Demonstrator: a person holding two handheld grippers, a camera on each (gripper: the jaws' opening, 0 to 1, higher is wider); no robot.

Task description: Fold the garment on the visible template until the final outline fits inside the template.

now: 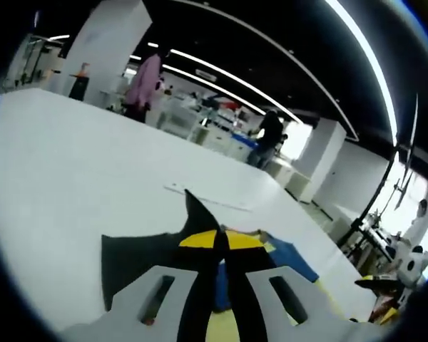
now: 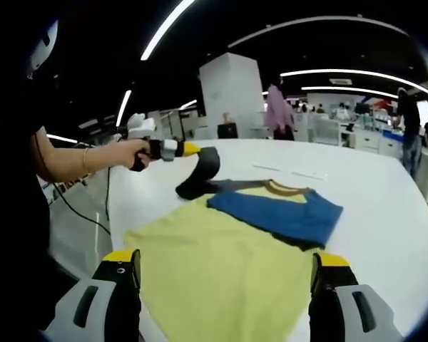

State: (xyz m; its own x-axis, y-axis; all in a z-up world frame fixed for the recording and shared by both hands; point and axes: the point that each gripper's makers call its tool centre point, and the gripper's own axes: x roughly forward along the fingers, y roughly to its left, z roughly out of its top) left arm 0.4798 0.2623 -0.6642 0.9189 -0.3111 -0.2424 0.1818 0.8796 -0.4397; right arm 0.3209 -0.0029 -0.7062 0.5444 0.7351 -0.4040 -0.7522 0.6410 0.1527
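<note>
Jaws of the left claw [image 1: 221, 274], low centre in the left gripper view, are pinched shut on the dark sleeve [image 2: 200, 174] of the garment [image 2: 221, 263], which the right gripper view shows lifted at upper left, probably to carry it over the body as a fold. The right claw [image 2: 225, 285] stands wide and empty at the bottom of its view, above the yellow body spread flat on the white table [image 2: 385, 235], blue sleeve [image 2: 285, 214] already folded across.

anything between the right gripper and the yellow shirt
Nothing visible. The right gripper hangs open just above the near part of the yellow shirt; the left gripper holds a dark sleeve at the far end.
</note>
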